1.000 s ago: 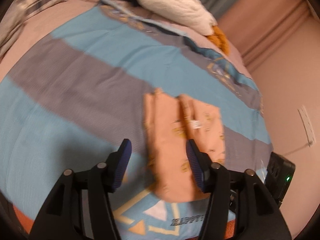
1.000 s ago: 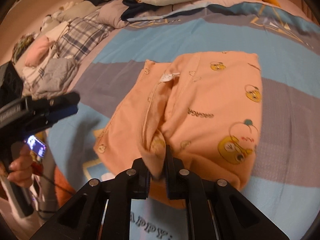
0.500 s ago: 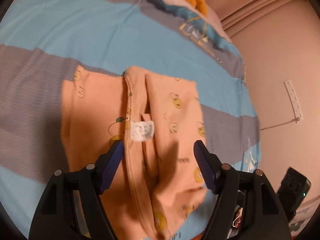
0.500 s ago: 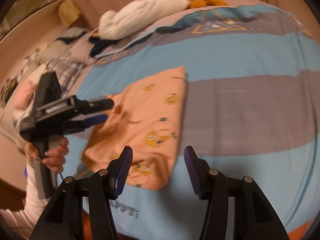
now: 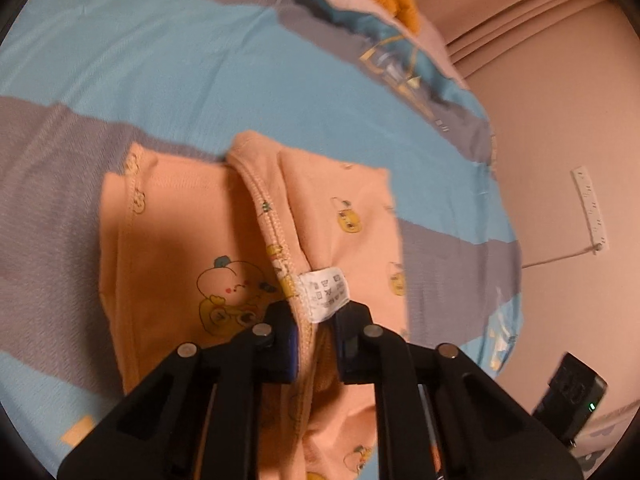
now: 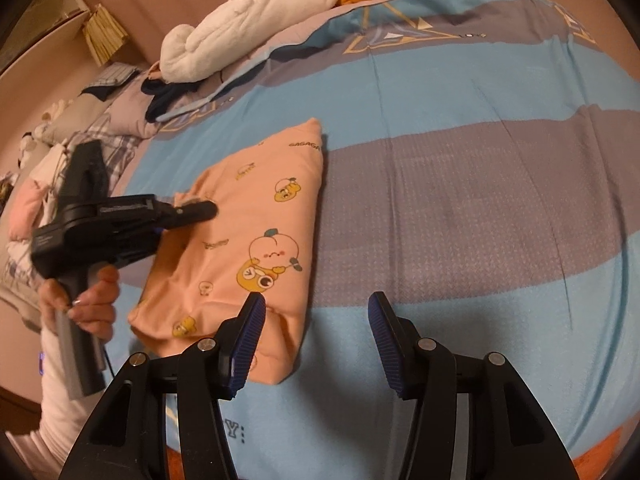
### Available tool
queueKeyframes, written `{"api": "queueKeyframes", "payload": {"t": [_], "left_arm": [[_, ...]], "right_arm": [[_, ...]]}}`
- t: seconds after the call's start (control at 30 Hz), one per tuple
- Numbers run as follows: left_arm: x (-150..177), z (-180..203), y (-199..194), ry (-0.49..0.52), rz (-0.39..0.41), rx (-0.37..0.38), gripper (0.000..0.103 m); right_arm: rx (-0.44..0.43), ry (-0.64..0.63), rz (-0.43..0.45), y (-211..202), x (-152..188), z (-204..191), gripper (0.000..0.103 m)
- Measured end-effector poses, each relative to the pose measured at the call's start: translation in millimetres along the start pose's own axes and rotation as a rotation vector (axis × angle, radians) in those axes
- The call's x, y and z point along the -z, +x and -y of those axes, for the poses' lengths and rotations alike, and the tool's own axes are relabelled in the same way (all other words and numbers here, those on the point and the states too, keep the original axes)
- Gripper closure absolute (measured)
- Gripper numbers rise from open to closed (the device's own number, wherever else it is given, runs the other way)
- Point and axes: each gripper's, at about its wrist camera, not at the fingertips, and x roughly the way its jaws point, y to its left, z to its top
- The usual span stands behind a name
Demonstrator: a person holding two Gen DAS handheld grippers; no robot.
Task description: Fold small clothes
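Peach garment [image 5: 192,232] w/ cartoon print lies partly folded on the blue-and-grey striped bedspread [image 5: 168,68], centre of the left wrist view, centre-left in the right wrist view. Left gripper [image 5: 316,334] has just been closing; jaws now clenched on the stitched hem ridge [image 5: 276,224] right by the white care label [image 5: 326,292], bottom centre of frame. Right gripper [image 6: 316,338] has let go, jaws apart, nothing between them; its left pad sits just over the garment's near corner, lower centre of frame.

Handling, as I judge it: thin jersey knit, light, v. soft, no stiffness, so it'll droop and bunch wherever it isn't supported. Not fragile, not slippery against the pads. Hem seam is the firmest bit, so a good place to pinch; a grip on a single layer mid-panel would probably just drag a wrinkle. Best holds: two corners or two points along one edge, so the fold lifts evenly. White plush toy [image 6: 256,36] and other clothes pile [image 6: 80,120] sit upper left, well apart.
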Motion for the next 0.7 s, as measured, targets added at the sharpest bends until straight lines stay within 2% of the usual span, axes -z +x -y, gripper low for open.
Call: {"api": "queueKeyframes", "payload": {"t": [0.23, 0.37, 0.57, 0.7], "left_arm": [[8.2, -2.7, -42.9, 0.04, 0.087, -0.056, 0.091], [14.9, -13.7, -39.9, 0.052, 0.084, -0.15, 0.09], [19.5, -37.8, -23.5, 0.007, 0.051, -0.203, 0.085], [25.4, -35.8, -27.7, 0.017, 0.058, -0.203, 0.083]], "right_arm": [[-0.029, -0.049, -0.01, 9.1, -7.0, -16.2, 0.05], [-0.041, -0.067, -0.039, 19.0, -5.5, -24.5, 0.05], [-0.018, -0.093, -0.092, 35.2, -1.9, -31.3, 0.05], [-0.007, -0.102, -0.123, 41.3, 1.4, -33.3, 0.05]]}}
